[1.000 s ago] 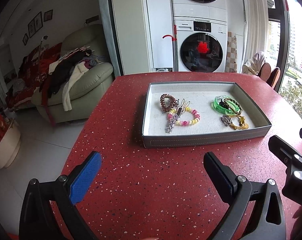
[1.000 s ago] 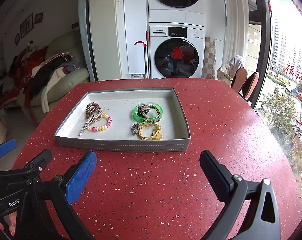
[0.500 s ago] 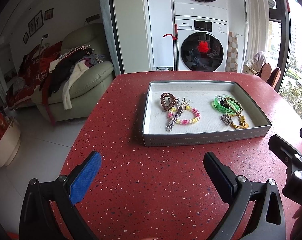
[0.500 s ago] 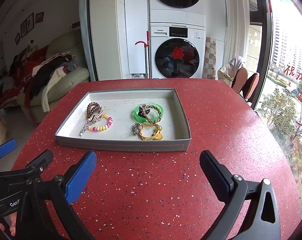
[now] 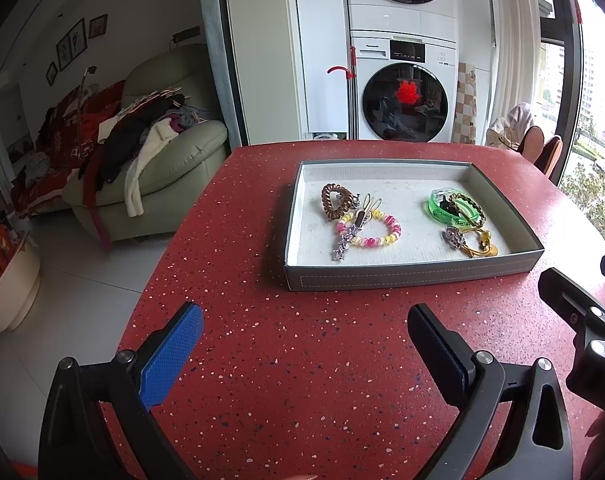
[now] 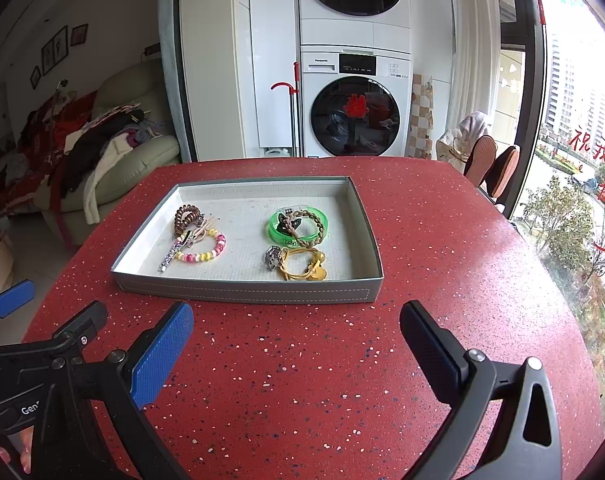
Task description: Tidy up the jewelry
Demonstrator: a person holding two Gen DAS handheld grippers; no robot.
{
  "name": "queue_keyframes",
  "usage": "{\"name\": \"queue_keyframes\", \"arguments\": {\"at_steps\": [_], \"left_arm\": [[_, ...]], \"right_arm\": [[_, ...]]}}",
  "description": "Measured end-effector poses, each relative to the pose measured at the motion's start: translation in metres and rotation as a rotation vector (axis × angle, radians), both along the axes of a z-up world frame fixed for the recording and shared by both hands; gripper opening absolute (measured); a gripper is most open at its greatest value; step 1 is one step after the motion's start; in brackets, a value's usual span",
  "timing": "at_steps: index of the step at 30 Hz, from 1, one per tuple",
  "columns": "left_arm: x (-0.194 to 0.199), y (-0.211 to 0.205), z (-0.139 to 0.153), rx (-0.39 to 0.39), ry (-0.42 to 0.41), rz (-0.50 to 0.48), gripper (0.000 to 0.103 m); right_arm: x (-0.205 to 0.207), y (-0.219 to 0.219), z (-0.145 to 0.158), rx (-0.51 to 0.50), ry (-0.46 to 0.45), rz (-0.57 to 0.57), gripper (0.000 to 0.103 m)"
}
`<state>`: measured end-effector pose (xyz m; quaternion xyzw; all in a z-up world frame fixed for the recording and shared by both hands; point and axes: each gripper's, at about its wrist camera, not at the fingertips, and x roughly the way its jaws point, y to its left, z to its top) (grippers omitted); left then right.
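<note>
A grey tray [image 5: 414, 276] [image 6: 246, 291] sits on the red speckled table. Inside lie a brown spiral hair tie [image 5: 336, 200] [image 6: 186, 218], a pink and yellow bead bracelet [image 5: 376, 238] [image 6: 206, 254], a silver star clip [image 5: 344, 242] [image 6: 168, 258], a green bangle [image 5: 442, 210] [image 6: 280, 232] with a braided bracelet [image 5: 468, 206] [image 6: 306, 220] on it, and a yellow cord with a silver charm [image 5: 472, 242] [image 6: 298, 266]. My left gripper [image 5: 304, 340] and right gripper [image 6: 296, 338] hover open and empty over the table, short of the tray's near wall.
The table's left edge [image 5: 162, 256] drops to a white tiled floor. A green sofa [image 5: 162, 160] piled with clothes stands beyond, stacked washing machines [image 6: 354, 92] at the back, chairs [image 6: 490, 164] and a window to the right. The right gripper's body [image 5: 582, 320] shows beside the left.
Both views have tilted down slightly, so the tray sits a touch higher in each frame. The jewelry has not moved and both grippers stay open.
</note>
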<state>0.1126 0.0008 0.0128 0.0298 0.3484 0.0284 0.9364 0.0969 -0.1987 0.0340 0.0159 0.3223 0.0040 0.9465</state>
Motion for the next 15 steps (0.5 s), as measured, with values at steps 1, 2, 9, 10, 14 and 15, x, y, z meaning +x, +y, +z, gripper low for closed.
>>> {"name": "queue_keyframes", "arguments": {"at_steps": [1,2,9,10,14,15], "left_arm": [[-0.0001,0.0000,0.0000,0.000,0.000,-0.001,0.103],[-0.0003,0.0001,0.0000,0.000,0.000,-0.001,0.103],[-0.0001,0.0003,0.0003,-0.001,0.001,-0.001,0.103],[-0.0002,0.0003,0.0004,0.000,0.000,0.001,0.103],[0.0001,0.0001,0.0001,-0.002,0.001,0.001,0.103],[-0.0002,0.0000,0.0000,-0.002,0.001,0.000,0.103]], "right_arm": [[-0.0002,-0.0002,-0.0001,-0.001,0.001,0.000,0.103],[0.0002,0.0004,0.0001,0.000,0.000,0.000,0.103],[0.0000,0.0001,0.0003,0.000,0.000,-0.001,0.103],[0.0001,0.0001,0.0003,0.001,0.000,-0.001,0.103],[0.0004,0.0005,0.0005,0.000,0.000,-0.001,0.103],[0.0001,0.0002,0.0004,0.000,0.000,-0.001,0.103]]}}
